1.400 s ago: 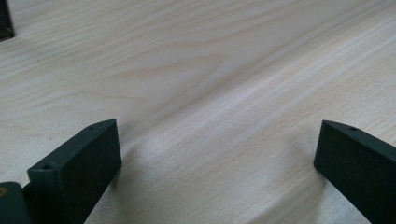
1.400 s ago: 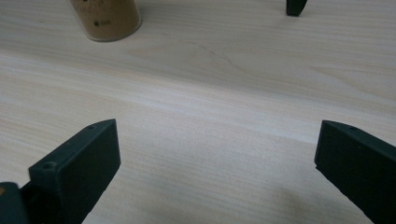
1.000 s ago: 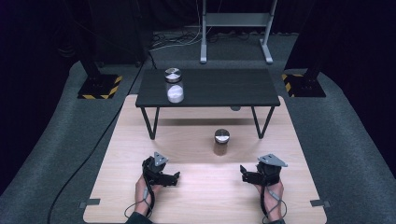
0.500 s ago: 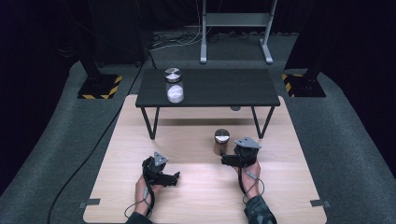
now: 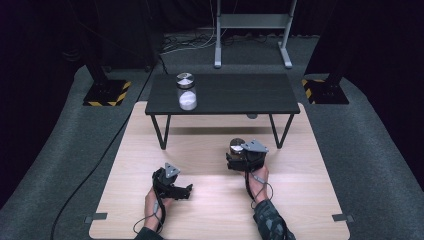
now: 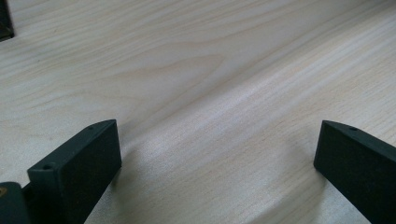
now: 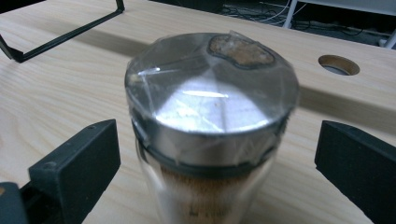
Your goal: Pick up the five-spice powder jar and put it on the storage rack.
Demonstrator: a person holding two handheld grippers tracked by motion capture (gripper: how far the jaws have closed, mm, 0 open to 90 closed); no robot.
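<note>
Steel-lidded jar (image 7: 210,135) stands between the right gripper's (image 7: 217,154) wide-apart jaws, untouched.

The jar (image 7: 210,135) stands upright on the pale wooden board (image 5: 210,145), just in front of the low black table (image 5: 225,92) and toward that table's right legs, with a clear glass body that shows a brown filling below the rim. Its flat, shiny metal lid (image 7: 212,86) is on, covered with clear crinkled film or tape, rimmed below by a dark band, and marked near its far edge by a brown patch. In the high view the jar (image 5: 236,146) shows little more than its lid top, in front of that table.
</note>
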